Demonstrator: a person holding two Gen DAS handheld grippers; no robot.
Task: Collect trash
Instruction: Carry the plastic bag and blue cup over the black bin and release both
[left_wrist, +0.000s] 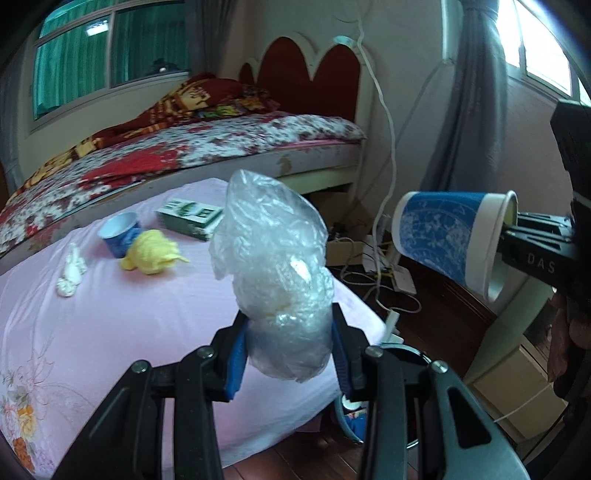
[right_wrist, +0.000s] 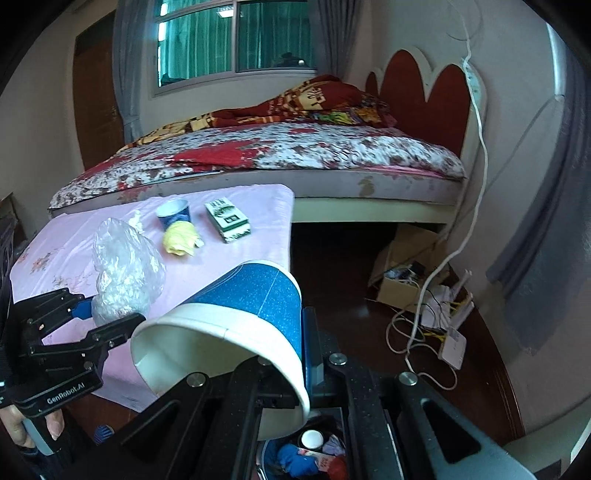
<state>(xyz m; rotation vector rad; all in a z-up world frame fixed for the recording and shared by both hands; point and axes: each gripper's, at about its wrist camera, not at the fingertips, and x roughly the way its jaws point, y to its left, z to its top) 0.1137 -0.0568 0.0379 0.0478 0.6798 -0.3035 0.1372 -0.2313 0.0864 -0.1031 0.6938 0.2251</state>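
My left gripper (left_wrist: 290, 343) is shut on a crumpled clear plastic bag (left_wrist: 273, 277), held above the near corner of a pink-clothed table (left_wrist: 110, 332). My right gripper (right_wrist: 295, 369) is shut on the rim of a large blue paper cup (right_wrist: 240, 314), which is tipped on its side. Each view shows the other tool: the cup (left_wrist: 450, 240) at the right, the bag (right_wrist: 125, 269) in the left gripper (right_wrist: 107, 314). On the table (right_wrist: 240, 251) lie a small blue cup (left_wrist: 118, 234), a yellow wad (left_wrist: 151, 251), a white tissue (left_wrist: 72, 273) and a green-white box (left_wrist: 190, 218).
A dark round bin rim (left_wrist: 406, 352) shows just under the left gripper, beside the table. A bed (right_wrist: 295, 155) stands behind the table. On the wooden floor to the right are a cardboard box (right_wrist: 402, 273), tangled cables (right_wrist: 417, 325) and a white router (right_wrist: 452, 347).
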